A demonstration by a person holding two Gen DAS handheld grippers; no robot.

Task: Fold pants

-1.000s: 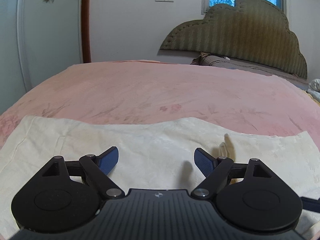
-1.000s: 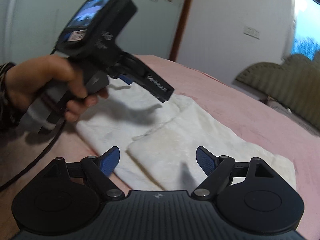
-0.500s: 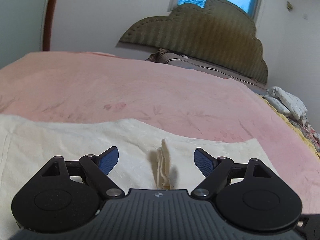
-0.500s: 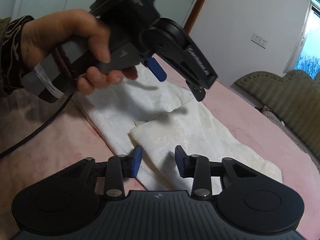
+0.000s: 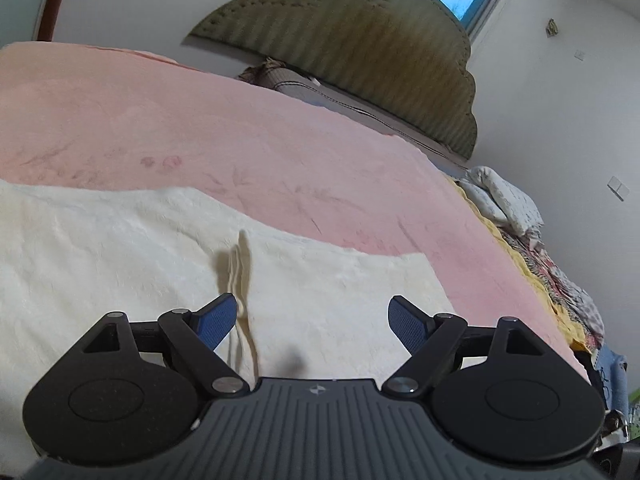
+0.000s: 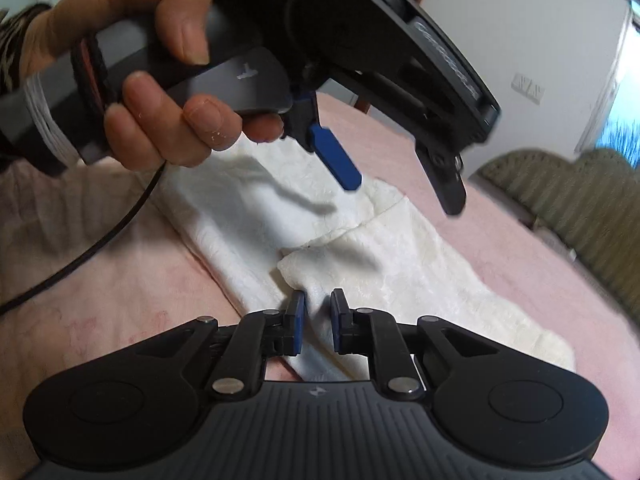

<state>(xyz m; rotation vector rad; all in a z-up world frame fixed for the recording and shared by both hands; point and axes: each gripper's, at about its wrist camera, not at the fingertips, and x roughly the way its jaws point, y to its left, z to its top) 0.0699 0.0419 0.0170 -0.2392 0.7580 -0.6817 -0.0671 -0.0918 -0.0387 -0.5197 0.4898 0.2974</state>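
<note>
Now the right tool (image 6: 318, 322) has just been closing, its jaws narrowed onto a pinch of the cream pants (image 6: 420, 272) at their near corner, close to the near edge of the pink bed (image 6: 100, 280). Meanwhile the left tool (image 5: 310, 320) hovers wide and empty over the cloth beside a drawstring (image 5: 240, 272). I'd judge the pinch may catch only the top layer, so lifting could peel it and spoil the fold.
</note>
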